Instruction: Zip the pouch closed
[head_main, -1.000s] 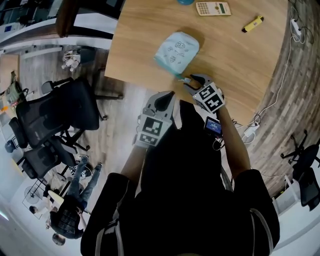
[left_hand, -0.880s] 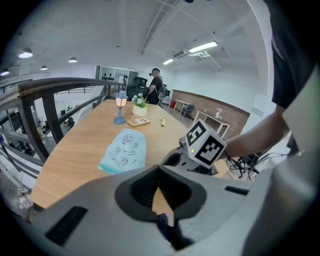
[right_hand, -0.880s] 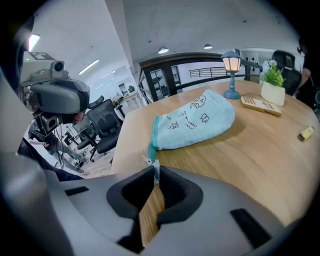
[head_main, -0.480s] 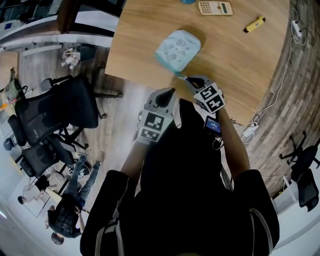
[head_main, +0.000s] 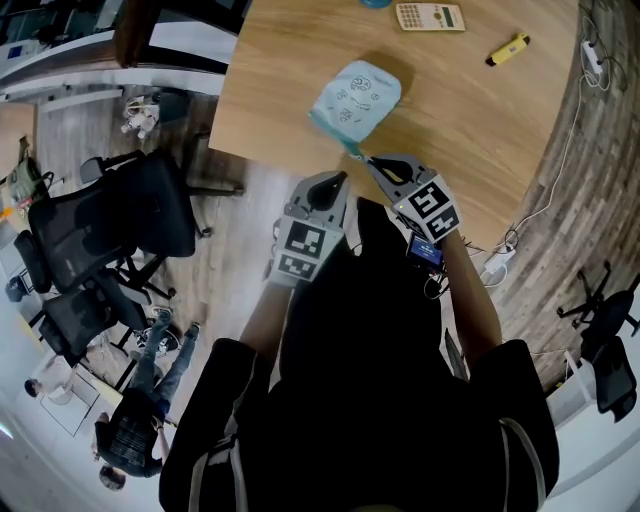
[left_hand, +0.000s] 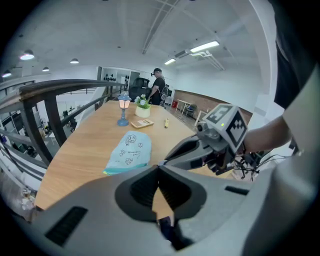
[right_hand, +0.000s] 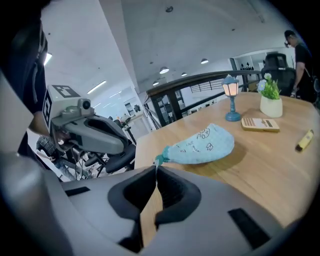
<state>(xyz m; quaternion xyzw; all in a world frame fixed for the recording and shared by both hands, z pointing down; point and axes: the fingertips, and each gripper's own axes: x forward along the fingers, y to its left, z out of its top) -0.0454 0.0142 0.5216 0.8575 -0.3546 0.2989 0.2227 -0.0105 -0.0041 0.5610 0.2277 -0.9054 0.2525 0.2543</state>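
A light blue pouch (head_main: 355, 100) with cartoon prints lies on the wooden table (head_main: 480, 120), its teal zip end toward me. My right gripper (head_main: 368, 160) is shut on the thin zipper pull (right_hand: 156, 162) at that end, and the pouch's corner (right_hand: 162, 157) is lifted toward the jaws. The pouch (right_hand: 200, 146) bulges behind it. My left gripper (head_main: 340, 178) hangs shut and empty just off the table's near edge, left of the right gripper (left_hand: 210, 145). In the left gripper view the pouch (left_hand: 129, 152) lies ahead.
A calculator (head_main: 428, 16) and a yellow marker (head_main: 505, 48) lie at the far side of the table. A small lamp (left_hand: 123, 107) and a potted plant (left_hand: 143, 107) stand beyond. Office chairs (head_main: 120, 230) are on the floor at left. Cables (head_main: 592, 55) run along the right.
The right gripper's jaws went from open to shut on the zipper pull, then rose a little toward me. The left gripper has stayed still.
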